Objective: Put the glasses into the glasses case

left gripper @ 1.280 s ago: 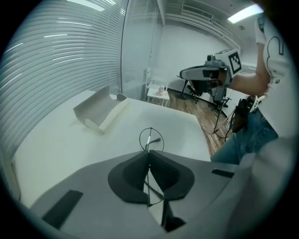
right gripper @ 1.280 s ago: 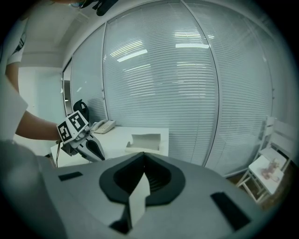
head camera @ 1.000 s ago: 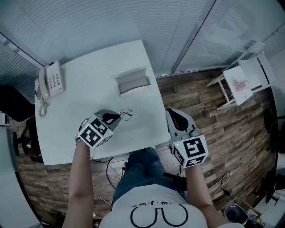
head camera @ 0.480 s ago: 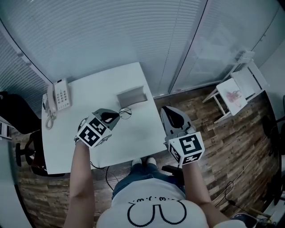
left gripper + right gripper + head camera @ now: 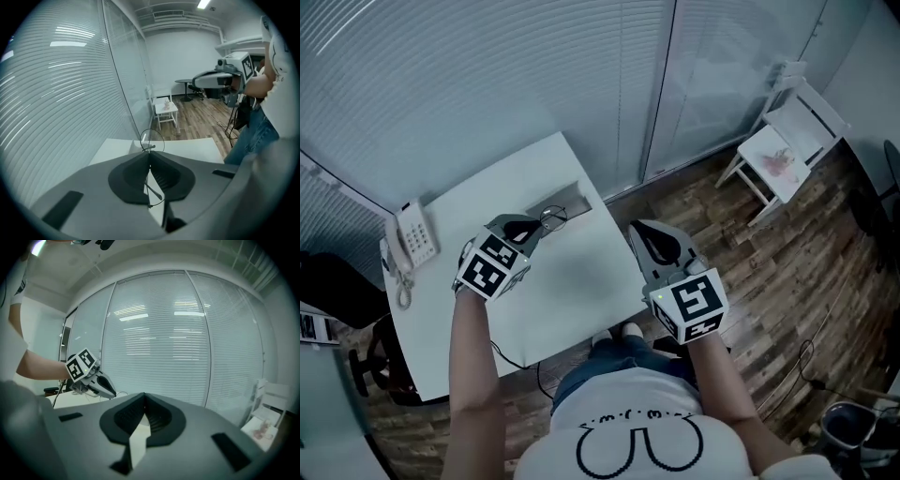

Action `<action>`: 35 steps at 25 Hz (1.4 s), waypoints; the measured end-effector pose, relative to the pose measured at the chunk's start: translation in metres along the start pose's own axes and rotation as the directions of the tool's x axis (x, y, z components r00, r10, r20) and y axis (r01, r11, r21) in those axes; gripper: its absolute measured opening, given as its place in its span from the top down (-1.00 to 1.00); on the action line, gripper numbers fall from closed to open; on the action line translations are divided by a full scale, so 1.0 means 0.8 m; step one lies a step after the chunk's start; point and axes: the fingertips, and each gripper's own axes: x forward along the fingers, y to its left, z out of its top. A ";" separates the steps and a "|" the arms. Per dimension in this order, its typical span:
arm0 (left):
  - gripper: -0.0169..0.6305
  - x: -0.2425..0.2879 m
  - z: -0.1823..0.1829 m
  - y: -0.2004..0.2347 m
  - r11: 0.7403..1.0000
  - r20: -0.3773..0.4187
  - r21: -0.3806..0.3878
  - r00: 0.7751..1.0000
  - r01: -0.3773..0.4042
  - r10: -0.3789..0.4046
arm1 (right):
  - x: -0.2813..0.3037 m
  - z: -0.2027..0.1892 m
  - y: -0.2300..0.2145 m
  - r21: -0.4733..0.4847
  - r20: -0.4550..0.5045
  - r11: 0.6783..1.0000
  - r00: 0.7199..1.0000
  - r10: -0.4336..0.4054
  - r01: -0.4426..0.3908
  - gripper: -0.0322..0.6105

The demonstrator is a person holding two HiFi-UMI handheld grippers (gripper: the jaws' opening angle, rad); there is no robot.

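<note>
The thin wire-rimmed glasses (image 5: 551, 217) hang above the white table (image 5: 581, 291), with my left gripper (image 5: 528, 231) shut on one temple arm. In the left gripper view a round lens (image 5: 152, 139) sticks out past the jaw tips and the temple (image 5: 153, 190) runs back between the pads. The open grey glasses case (image 5: 561, 196) lies on the table's far edge, just beyond the glasses. My right gripper (image 5: 649, 238) hovers off the table's right edge, shut with nothing in it; its view shows the left gripper (image 5: 108, 391) across the table.
A white desk telephone (image 5: 414, 235) sits at the table's left corner. Window blinds run behind the table. A small white chair (image 5: 780, 150) stands on the wooden floor at the right. The person's legs are below the table's near edge.
My left gripper has lifted the glasses off the table and carried them toward the case. The right gripper has risen a little. The head view has tilted.
</note>
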 end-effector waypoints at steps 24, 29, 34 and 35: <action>0.88 0.208 -0.059 0.044 0.998 -0.207 0.041 0.978 0.045 -0.035 | -0.035 -0.114 -0.085 0.033 -0.259 0.986 0.954 -0.150 0.165 0.87; 0.87 0.218 -0.063 0.032 0.997 -0.205 0.015 0.977 0.070 -0.066 | -0.032 -0.118 -0.083 0.022 -0.279 0.988 0.950 -0.138 0.150 0.87; 0.87 0.224 -0.065 0.015 0.991 -0.224 0.012 0.966 0.133 -0.127 | -0.025 -0.115 -0.076 0.006 -0.278 0.992 0.953 -0.118 0.125 0.87; 0.87 0.224 -0.065 0.013 0.991 -0.229 0.013 0.965 0.135 -0.129 | -0.025 -0.115 -0.075 0.006 -0.276 0.992 0.954 -0.116 0.123 0.87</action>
